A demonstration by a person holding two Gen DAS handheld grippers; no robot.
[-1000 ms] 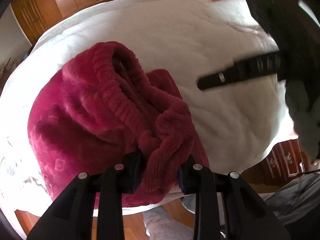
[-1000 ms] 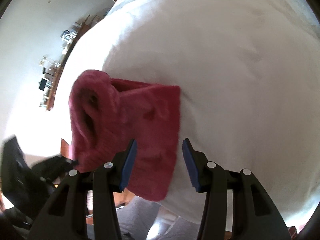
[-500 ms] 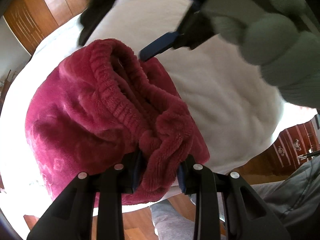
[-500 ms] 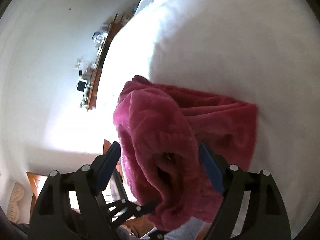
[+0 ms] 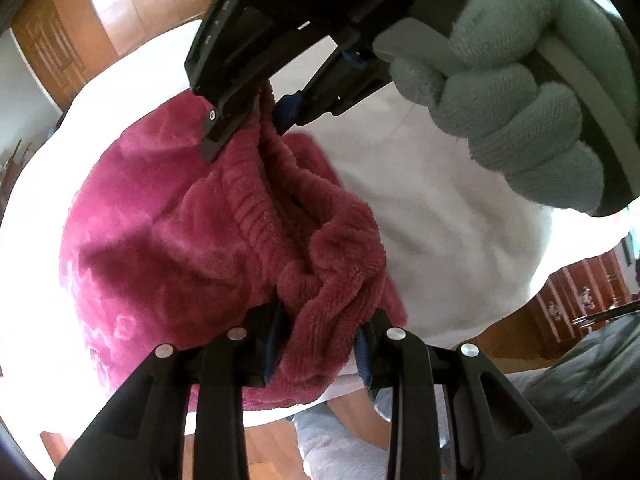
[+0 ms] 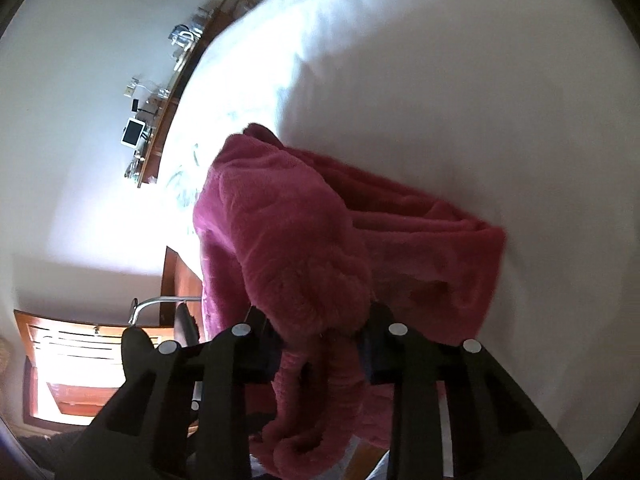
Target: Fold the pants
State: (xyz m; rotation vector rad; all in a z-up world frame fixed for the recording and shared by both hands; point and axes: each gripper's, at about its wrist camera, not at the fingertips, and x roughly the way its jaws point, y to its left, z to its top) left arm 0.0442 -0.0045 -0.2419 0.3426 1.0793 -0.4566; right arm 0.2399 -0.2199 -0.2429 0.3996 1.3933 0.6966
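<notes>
Plush ribbed fleece pants, smooth white cotton bedcover, glossy wooden wardrobe

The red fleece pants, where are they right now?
The red fleece pants lie at the near edge of the white bed, with their ribbed waistband pinched by the left gripper and the right gripper.

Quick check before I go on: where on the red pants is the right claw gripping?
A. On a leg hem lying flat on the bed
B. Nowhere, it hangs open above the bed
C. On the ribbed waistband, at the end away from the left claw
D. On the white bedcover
C: in the left wrist view the right claw pinches the far end of the pants' ribbed waistband, while the left claw clamps the near end.
</notes>
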